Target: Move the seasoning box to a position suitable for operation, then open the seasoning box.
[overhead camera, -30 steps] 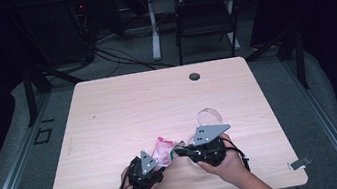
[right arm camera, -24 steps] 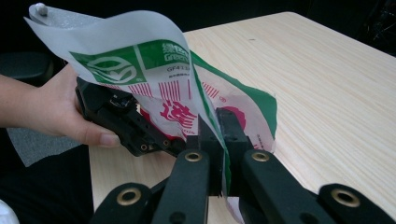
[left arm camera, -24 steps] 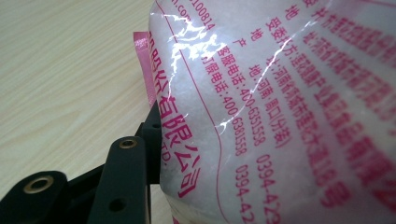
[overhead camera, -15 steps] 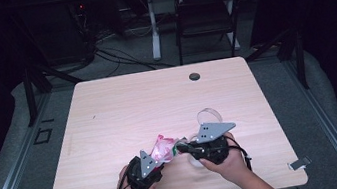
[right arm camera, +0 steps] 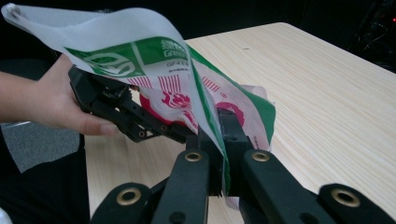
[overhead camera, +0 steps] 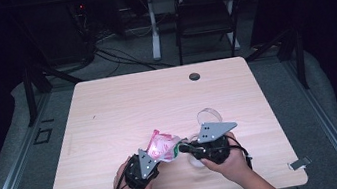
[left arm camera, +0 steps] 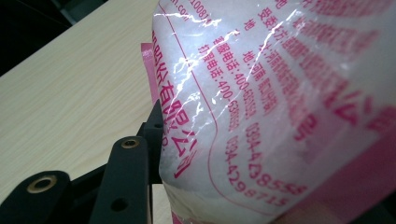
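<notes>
A plastic bag point(overhead camera: 162, 146) with pink print and white contents hangs between my two grippers above the table's front part. My left gripper point(overhead camera: 157, 155) grips the bag's bulging body point(left arm camera: 280, 102). One black finger point(left arm camera: 133, 163) presses on its side and the other is hidden behind it. Its jaws have just been closing with the bag between them. My right gripper point(overhead camera: 183, 148) is shut on the bag's flat green-and-white top edge point(right arm camera: 140, 51), pinched between its jaws point(right arm camera: 223, 135). In the right gripper view a hand point(right arm camera: 46, 102) holds the left gripper point(right arm camera: 140, 122) under the bag.
The wooden table point(overhead camera: 123, 111) stretches away beyond the hands. A clear curled strip point(overhead camera: 208, 115) lies just behind the right gripper. A black round cap point(overhead camera: 194, 76) sits near the far edge. A chair point(overhead camera: 205, 18) and cables stand on the floor beyond.
</notes>
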The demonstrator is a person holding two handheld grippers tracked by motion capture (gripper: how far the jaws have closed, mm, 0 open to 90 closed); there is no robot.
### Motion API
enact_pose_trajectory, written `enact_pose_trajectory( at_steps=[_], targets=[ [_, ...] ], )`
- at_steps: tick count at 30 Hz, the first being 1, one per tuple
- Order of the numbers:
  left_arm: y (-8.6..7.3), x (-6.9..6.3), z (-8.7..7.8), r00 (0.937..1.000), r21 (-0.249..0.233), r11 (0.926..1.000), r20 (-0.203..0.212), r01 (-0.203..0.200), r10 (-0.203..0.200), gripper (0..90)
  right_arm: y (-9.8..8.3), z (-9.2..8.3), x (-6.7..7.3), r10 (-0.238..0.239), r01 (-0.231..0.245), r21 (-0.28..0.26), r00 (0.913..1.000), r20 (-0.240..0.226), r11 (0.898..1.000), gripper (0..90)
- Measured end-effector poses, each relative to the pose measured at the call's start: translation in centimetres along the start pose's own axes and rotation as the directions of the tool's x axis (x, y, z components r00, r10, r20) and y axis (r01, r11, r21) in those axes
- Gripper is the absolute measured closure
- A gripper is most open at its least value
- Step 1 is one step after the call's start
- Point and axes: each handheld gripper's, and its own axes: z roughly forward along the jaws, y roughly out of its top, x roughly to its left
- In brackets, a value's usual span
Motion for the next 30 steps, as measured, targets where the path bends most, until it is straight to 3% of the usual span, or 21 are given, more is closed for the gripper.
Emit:
enact_pose_trajectory(
  at_steps=[4, 9, 18, 23, 30],
  targets=[
    [0.2, 0.1, -0.1, 0.9997, 0.002, 0.9999, -0.020, -0.011, 0.011, 56.4, -0.1, -0.1, 0.1, -0.012, 0.012, 0.002, 0.9999, 0.006, 1.000, 90.0],
    [0.5, -0.1, -0.2, 0.9969, -0.003, 0.9985, -0.057, -0.055, 0.055, 56.5, -0.1, -0.3, 0.0, -0.011, 0.011, -0.001, 0.9999, 0.011, 1.000, 90.0],
    [1.1, 0.2, -0.2, 0.9965, 0.021, 0.9983, -0.063, -0.054, 0.055, 56.9, 0.0, -0.7, -0.2, -0.003, 0.003, -0.017, 1.0000, 0.006, 1.000, 88.4],
    [1.9, 0.1, -0.1, 0.9935, 0.020, 0.9961, -0.073, -0.086, 0.087, 57.2, 0.1, -1.2, -0.4, -0.004, 0.004, -0.026, 0.9998, 0.021, 1.000, 85.6],
    [2.8, 0.6, 0.0, 0.9907, 0.016, 0.9942, -0.084, -0.106, 0.107, 57.4, 0.7, -1.7, -0.2, -0.042, 0.043, -0.016, 0.9982, 0.042, 0.999, 80.9]
  ],
)
